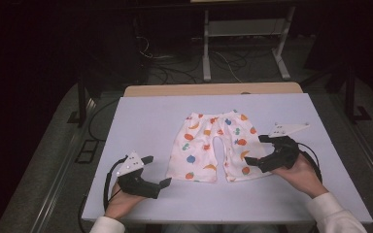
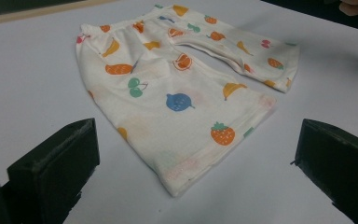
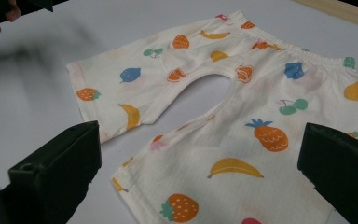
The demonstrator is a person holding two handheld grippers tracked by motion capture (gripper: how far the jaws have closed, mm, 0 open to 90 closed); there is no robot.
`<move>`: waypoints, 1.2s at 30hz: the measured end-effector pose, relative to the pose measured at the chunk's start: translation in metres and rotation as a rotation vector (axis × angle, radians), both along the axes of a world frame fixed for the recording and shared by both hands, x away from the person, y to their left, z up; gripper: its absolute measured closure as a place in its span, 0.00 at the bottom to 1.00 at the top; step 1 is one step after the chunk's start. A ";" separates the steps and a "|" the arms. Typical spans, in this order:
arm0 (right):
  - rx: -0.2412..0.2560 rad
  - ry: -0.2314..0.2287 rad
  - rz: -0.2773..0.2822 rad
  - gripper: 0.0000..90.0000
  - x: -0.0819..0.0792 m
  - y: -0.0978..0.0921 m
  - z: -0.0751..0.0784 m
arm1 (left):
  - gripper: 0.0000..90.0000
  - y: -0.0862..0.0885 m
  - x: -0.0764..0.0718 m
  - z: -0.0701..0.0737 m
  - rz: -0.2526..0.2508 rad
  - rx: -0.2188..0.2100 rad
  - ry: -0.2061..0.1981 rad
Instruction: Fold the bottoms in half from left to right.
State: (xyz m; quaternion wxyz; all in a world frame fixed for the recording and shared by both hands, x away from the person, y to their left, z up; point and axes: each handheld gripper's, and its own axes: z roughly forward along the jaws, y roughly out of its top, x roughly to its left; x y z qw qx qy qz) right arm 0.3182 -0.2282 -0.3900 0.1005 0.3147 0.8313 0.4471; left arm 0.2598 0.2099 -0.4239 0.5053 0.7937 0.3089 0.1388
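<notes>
High view: a pair of small fruit-print shorts [image 1: 214, 146] lies flat in the middle of the white table [image 1: 141, 116], waistband away from the person, both leg hems toward them
Left gripper [image 1: 156, 172]: jaws spread wide, nothing between them, resting low on the table just left of the left leg hem and apart from it
Left gripper view: the near hem corner sits between the two black jaws but ahead of them, not touched
Shorts: thin knit cloth, light and limp by the look of it; I'd expect them to sag and fold the moment one edge is lifted, with no risk of breaking and little of slipping
Where to grip: the stitched hems or the elastic waistband, where the cloth is doubled; a pinch at a hem corner seems best
Right gripper [image 1: 255, 151]: also gaping and empty, its tips over the outer edge of the right leg
Right gripper view: the right leg with a banana and strawberry print lies directly between the jaws
</notes>
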 end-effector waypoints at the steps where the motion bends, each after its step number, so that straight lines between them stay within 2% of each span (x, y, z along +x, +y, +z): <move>1: 0.000 0.000 0.000 0.00 0.000 0.000 0.000 | 0.00 0.000 0.000 0.000 0.000 -0.001 -0.001; 6: -0.002 -0.002 -0.007 0.00 0.005 0.001 0.002 | 0.00 0.000 0.000 0.000 0.000 -0.001 0.000; 9: 0.015 -0.011 -0.013 0.00 0.008 0.000 0.005 | 0.00 0.000 0.000 0.000 -0.002 -0.001 0.000; 18: 0.008 -0.005 -0.018 0.00 0.018 0.002 0.008 | 0.00 0.000 0.001 0.000 -0.003 -0.003 0.001; 36: -0.001 -0.005 -0.005 0.00 0.036 0.019 0.017 | 0.00 -0.001 0.003 -0.001 -0.012 0.004 0.002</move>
